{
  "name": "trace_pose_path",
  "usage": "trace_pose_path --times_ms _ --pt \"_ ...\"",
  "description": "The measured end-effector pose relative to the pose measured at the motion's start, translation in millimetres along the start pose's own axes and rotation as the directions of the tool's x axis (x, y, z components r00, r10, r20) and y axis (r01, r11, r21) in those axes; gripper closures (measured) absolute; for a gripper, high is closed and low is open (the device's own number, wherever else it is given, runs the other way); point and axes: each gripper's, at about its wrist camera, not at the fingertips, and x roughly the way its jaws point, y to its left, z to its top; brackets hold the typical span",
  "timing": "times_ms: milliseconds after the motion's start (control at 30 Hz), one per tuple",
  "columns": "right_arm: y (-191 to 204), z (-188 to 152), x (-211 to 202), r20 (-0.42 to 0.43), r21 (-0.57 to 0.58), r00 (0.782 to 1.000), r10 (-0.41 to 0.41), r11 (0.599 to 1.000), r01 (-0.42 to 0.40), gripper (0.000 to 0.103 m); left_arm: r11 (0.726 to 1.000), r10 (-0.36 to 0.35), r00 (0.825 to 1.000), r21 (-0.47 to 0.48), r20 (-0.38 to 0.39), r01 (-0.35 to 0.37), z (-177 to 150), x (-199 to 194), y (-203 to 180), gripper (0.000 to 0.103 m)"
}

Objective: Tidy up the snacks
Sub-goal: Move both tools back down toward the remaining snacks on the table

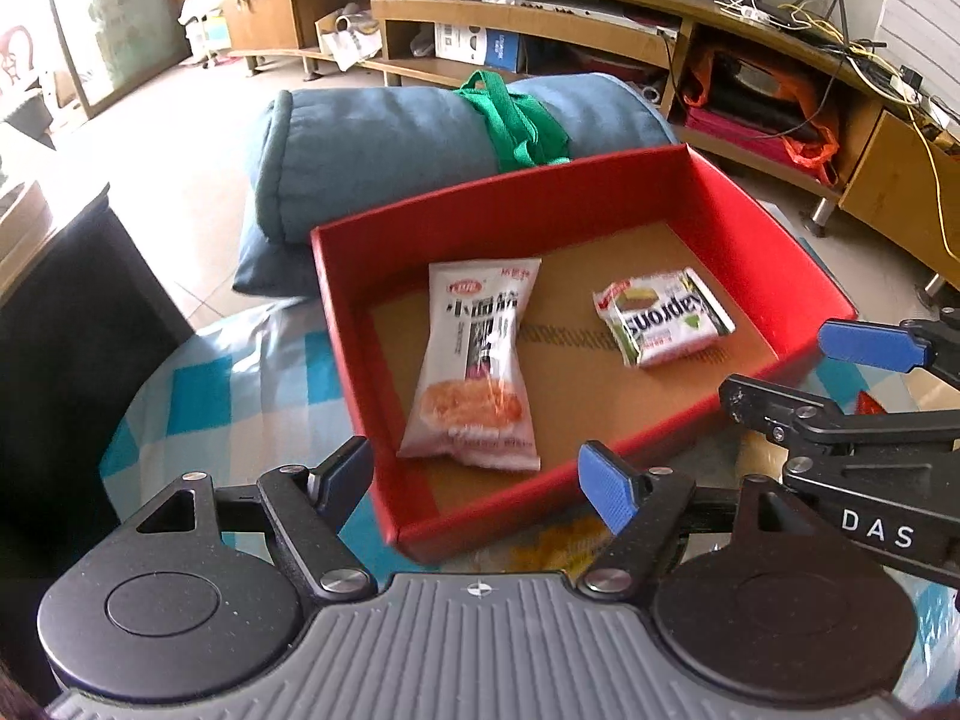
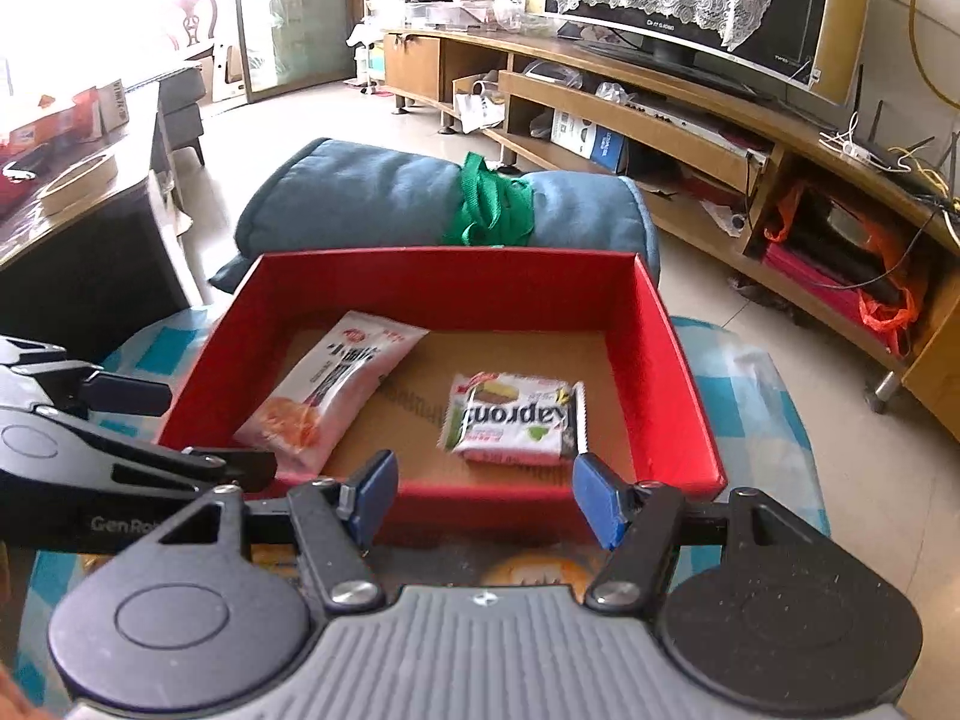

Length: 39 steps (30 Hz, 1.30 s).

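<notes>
A red box [image 1: 786, 252] [image 2: 672, 348] with a cardboard floor stands on a blue-checked cloth. Inside lie a long white-and-pink snack packet [image 1: 474, 360] [image 2: 327, 390] and a small square wafer packet [image 1: 663, 315] [image 2: 516, 417]. My left gripper [image 1: 477, 480] hovers open over the box's near edge, nothing between its blue pads. My right gripper [image 2: 483, 495] is open and empty at the near wall of the box; in the left wrist view the right gripper [image 1: 798, 360] reaches in from the right. A yellow packet [image 2: 537, 570] lies on the cloth under my right gripper.
A rolled blue cushion [image 1: 384, 144] with a green strap [image 1: 516, 120] lies just behind the box. A dark table [image 2: 78, 228] stands to the left. A long wooden TV cabinet [image 2: 720, 138] with cables and bags runs along the back right.
</notes>
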Motion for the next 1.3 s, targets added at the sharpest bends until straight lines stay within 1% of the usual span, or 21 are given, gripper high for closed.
trace_pose_path --times_ms 433,733,833,867,933,1067,1133,1233,1300 --pt "20 -20 -16 -0.025 0.001 0.999 0.045 0.999 -0.045 0.039 1.0 0.009 0.999 -0.02 -0.041 -0.01 -30 -15 10 0.022" --pt "24 -26 -18 -0.05 -0.001 0.997 0.064 0.998 -0.064 0.039 1.0 0.002 0.996 -0.021 -0.086 -0.004 -38 -14 12 0.022" --pt "24 -28 -17 -0.056 0.002 0.995 0.08 0.997 -0.08 0.039 1.0 -0.006 0.995 -0.022 -0.096 0.004 -40 -14 15 0.019" --pt "25 -29 -17 -0.061 -0.001 0.995 0.082 0.997 -0.082 0.039 1.0 -0.012 0.995 -0.03 -0.1 0.009 -42 -13 17 0.017" --pt "27 -31 -14 -0.069 -0.011 0.994 0.085 0.996 -0.086 0.039 0.998 -0.036 0.992 -0.059 -0.118 0.03 -45 -11 25 0.017" --pt "27 -34 -8 -0.093 -0.017 0.992 0.088 0.996 -0.09 0.039 0.994 -0.033 0.99 -0.108 -0.14 0.017 -48 -4 45 0.017" --pt "26 -35 -6 -0.102 -0.014 0.99 0.093 0.995 -0.095 0.039 0.99 -0.044 0.987 -0.136 -0.154 0.023 -50 -1 53 0.017" --pt "25 -36 -2 -0.113 -0.006 0.989 0.094 0.995 -0.095 0.039 0.987 -0.035 0.986 -0.162 -0.165 0.008 -53 4 63 0.017" --pt "23 -36 -1 -0.115 -0.001 0.988 0.099 0.995 -0.1 0.039 0.983 -0.062 0.981 -0.183 -0.181 0.029 -57 6 66 0.017"
